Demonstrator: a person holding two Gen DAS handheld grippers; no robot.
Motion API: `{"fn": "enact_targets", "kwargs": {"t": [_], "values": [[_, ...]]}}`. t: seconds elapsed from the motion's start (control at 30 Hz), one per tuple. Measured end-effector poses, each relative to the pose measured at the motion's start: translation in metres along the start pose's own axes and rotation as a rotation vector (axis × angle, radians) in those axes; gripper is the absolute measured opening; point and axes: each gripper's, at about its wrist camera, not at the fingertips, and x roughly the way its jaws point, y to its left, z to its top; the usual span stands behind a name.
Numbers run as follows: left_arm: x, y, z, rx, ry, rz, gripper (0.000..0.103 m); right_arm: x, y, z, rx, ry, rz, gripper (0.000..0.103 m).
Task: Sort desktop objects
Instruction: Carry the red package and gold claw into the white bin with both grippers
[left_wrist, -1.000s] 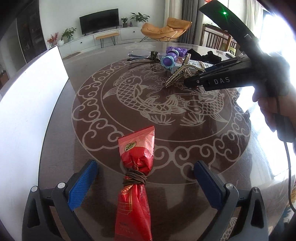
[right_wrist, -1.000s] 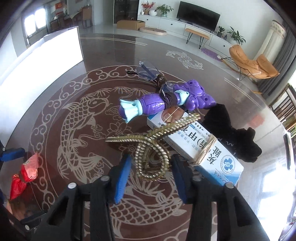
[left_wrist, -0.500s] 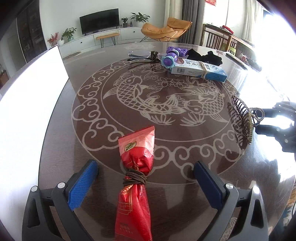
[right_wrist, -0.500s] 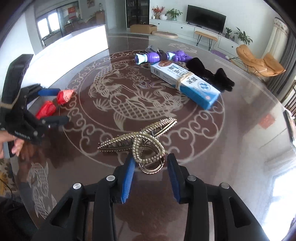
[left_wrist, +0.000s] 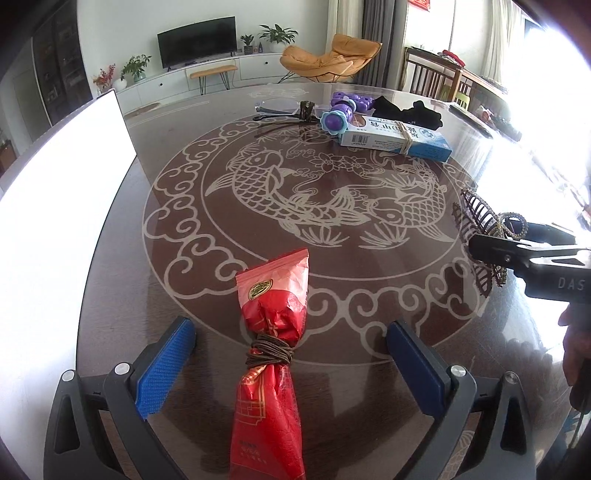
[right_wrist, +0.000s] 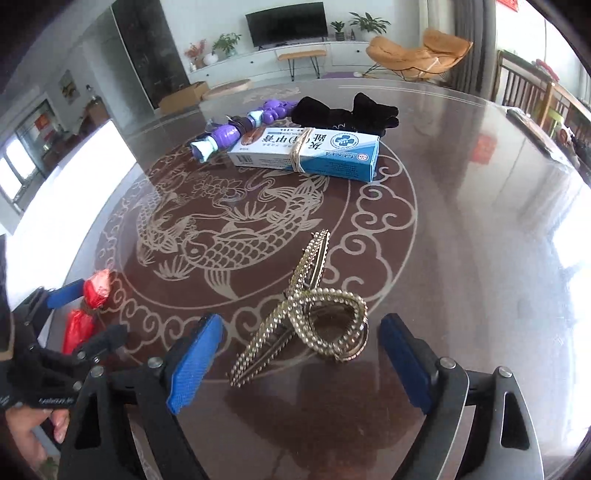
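A gold rhinestone hair claw (right_wrist: 310, 317) lies on the dark glass table between the wide-open fingers of my right gripper (right_wrist: 303, 363); neither pad touches it. It also shows at the right of the left wrist view (left_wrist: 480, 229), partly behind the right gripper. My left gripper (left_wrist: 291, 365) is open, its pads either side of a red snack packet (left_wrist: 273, 332) bound with brown cord, not touching it. The packet also shows in the right wrist view (right_wrist: 86, 306).
At the far side lie a blue and white box (right_wrist: 306, 153) bound with a band, a purple toy (right_wrist: 229, 134), a black cloth (right_wrist: 347, 112) and glasses (left_wrist: 277, 107). A white board (left_wrist: 59, 206) stands along the left table edge.
My right gripper carried the hair claw from beside the box to the near right of the table, then opened and let it go. The left gripper and packet stayed still.
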Motion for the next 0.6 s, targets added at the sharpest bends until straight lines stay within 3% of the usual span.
{"fn": "enact_targets", "kwargs": {"t": [0.13,0.23,0.3,0.37,0.4,0.43,0.47,0.6], "values": [[0.0,0.004,0.002,0.093,0.076,-0.046,0.103,0.015,0.017,0.004,-0.045,0.028,-0.108,0.103],[0.003,0.005,0.008,0.092,0.155,-0.047,0.103,0.015,0.016,0.009,-0.057,0.05,-0.092,0.103],[0.003,0.001,0.01,0.102,0.163,-0.052,0.1,0.016,0.016,0.014,-0.08,0.085,-0.078,0.103],[-0.002,-0.006,0.01,0.117,0.139,-0.047,0.079,0.016,0.017,0.018,-0.114,0.135,-0.057,0.103],[-0.006,-0.007,0.009,0.113,0.125,-0.046,0.056,0.014,0.016,0.018,-0.132,0.142,-0.05,0.097],[-0.009,-0.008,0.008,0.106,0.119,-0.042,0.033,0.009,0.014,0.017,-0.137,0.131,-0.048,0.078],[-0.012,-0.008,0.005,0.092,0.11,-0.054,0.022,0.002,0.011,0.016,-0.136,0.122,-0.04,0.069],[-0.026,-0.002,-0.014,0.01,0.054,-0.092,0.02,-0.015,-0.003,0.003,-0.125,0.137,0.031,0.069]]}}
